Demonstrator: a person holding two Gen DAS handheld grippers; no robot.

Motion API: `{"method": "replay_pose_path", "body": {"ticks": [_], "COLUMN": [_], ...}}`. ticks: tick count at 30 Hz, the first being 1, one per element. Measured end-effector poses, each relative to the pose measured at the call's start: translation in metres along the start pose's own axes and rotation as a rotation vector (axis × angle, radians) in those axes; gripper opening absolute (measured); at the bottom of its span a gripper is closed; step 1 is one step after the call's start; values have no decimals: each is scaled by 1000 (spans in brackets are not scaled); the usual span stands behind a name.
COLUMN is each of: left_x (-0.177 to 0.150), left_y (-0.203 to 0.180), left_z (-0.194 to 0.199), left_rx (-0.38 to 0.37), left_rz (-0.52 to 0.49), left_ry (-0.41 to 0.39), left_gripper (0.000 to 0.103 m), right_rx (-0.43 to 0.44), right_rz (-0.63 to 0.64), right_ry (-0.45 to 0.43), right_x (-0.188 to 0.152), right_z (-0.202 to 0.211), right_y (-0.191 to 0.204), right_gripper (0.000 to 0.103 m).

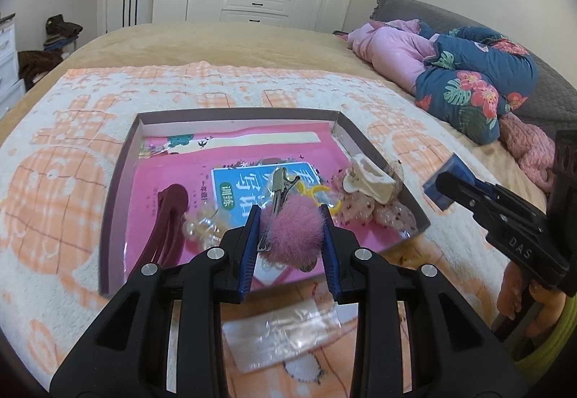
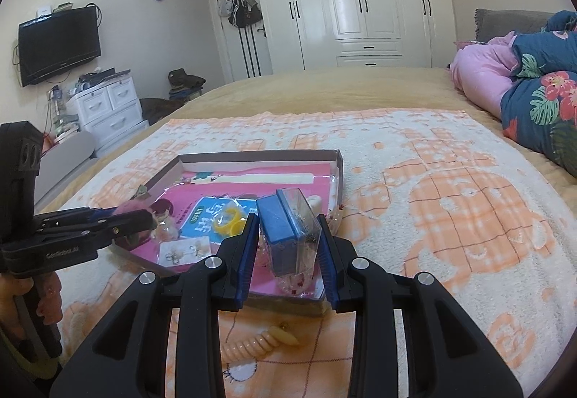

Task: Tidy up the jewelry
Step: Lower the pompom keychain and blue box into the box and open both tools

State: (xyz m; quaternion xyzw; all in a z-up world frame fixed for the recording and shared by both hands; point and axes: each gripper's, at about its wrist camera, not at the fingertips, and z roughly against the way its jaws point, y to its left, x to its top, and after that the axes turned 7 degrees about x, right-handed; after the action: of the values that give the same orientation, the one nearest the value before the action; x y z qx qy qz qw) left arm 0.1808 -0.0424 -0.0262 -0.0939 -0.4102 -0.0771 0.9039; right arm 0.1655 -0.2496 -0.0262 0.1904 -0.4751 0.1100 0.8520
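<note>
Left wrist view showed the left gripper (image 1: pixel 292 217) clamped on a pink pompom hair clip (image 1: pixel 288 232) above the tray (image 1: pixel 119 167). Beside it, the right gripper (image 2: pixel 288 221) gripped a small blue box (image 2: pixel 288 228) over the tray's near corner on the blanket (image 2: pixel 450 203).

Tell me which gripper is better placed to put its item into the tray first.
Probably left: the left gripper holds the pink pompom hair clip over the tray; the right gripper's clear box is near the tray's edge.
</note>
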Motion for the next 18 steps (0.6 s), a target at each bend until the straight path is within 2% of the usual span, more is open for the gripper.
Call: {"method": "replay_pose_path", "body": {"ticks": [12, 18], "left_x": [15, 16], "left_y": [4, 11], "left_z": [-38, -52], "left_rx": [8, 16], "left_rz": [23, 45], "left_ry": [19, 37], "left_gripper": [23, 23], "right_rx": [-12, 4], "right_rz": [10, 42], "right_ry": [23, 64], "right_x": [5, 2], "right_z": [-20, -38], "right_y": [-2, 7], "right_gripper": [30, 30]}}
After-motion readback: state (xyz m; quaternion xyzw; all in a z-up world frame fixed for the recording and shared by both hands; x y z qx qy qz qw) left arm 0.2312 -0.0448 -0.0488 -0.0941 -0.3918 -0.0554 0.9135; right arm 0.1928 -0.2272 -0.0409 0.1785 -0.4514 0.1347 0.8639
